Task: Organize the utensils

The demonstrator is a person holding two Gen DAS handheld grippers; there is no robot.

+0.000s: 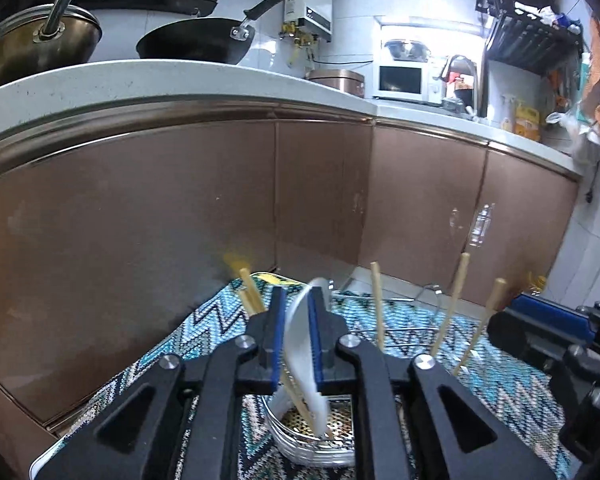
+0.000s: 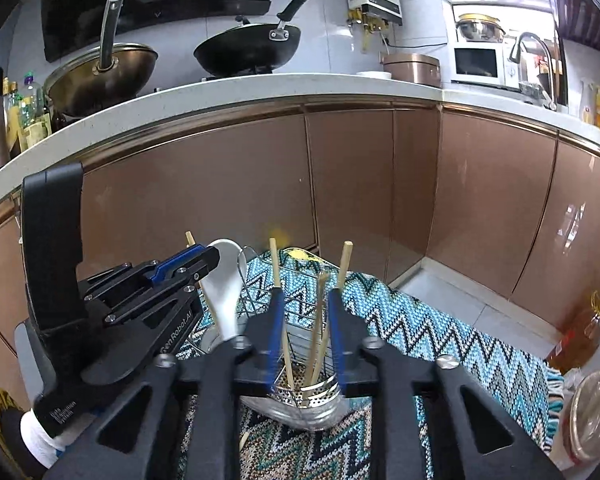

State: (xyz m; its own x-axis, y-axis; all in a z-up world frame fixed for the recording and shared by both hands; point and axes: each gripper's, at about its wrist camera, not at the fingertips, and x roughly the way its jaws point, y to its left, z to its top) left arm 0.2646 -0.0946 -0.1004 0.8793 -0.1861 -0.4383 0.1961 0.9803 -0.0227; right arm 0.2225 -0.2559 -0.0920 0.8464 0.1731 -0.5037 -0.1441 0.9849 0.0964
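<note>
The left gripper (image 1: 298, 300) has its blue pads slightly apart with a white ceramic spoon (image 1: 300, 344) standing between them, the spoon's lower end down in the perforated metal utensil holder (image 2: 308, 400) (whether the pads press on it I cannot tell). The right gripper (image 2: 305, 300) holds its fingers spread around several wooden chopsticks (image 2: 315, 332) that lean in the same holder, touching none clearly. The holder sits on a zigzag-patterned cloth (image 2: 420, 332), toward its edge nearest the cameras

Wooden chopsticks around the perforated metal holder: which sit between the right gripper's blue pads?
The loose bunch of wooden chopsticks standing in the perforated metal holder; the chopstick beside the white ceramic spoon stands outside them.
</note>
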